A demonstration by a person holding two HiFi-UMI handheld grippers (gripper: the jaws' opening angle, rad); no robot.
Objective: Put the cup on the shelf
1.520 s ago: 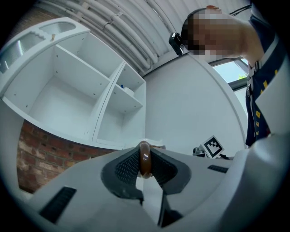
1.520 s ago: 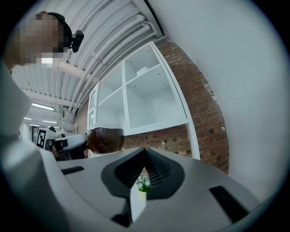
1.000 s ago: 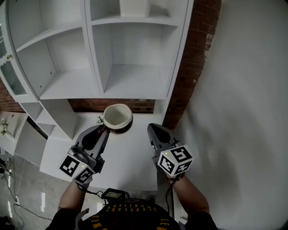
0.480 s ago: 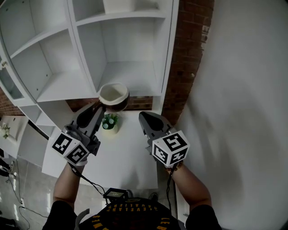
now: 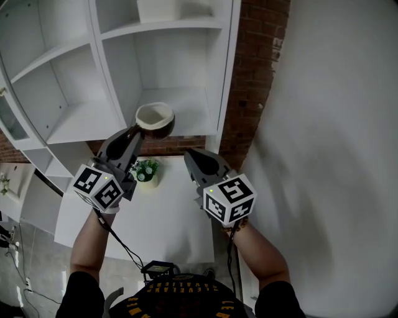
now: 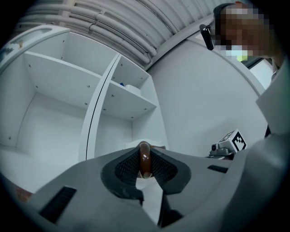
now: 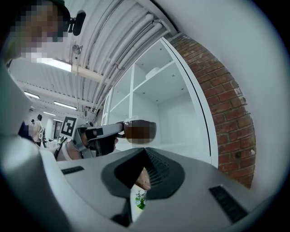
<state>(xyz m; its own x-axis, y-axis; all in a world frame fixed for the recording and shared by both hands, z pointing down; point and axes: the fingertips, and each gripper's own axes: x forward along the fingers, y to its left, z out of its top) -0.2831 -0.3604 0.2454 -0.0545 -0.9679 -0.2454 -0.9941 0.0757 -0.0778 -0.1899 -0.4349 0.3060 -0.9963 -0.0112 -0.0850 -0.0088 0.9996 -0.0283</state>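
Note:
A brown cup [image 5: 154,119] with a white inside hangs in the air in front of the lower right shelf compartment [image 5: 186,102], just above its board. My left gripper [image 5: 136,132] is shut on the cup's handle [image 6: 144,158], which stands pinched between the pads. In the right gripper view the cup [image 7: 139,131] shows level, held out from the left gripper [image 7: 97,134] towards the white shelf. My right gripper [image 5: 190,156] is shut and holds nothing; it hovers to the right of the cup and lower.
A small potted plant [image 5: 145,171] stands on the white table [image 5: 168,217] under the grippers. A brick wall [image 5: 252,81] borders the shelf unit on the right. A white box [image 5: 157,9] sits in the compartment above.
The left gripper has carried the cup up and away from the table to the shelf's lower compartment. The right gripper rose alongside it.

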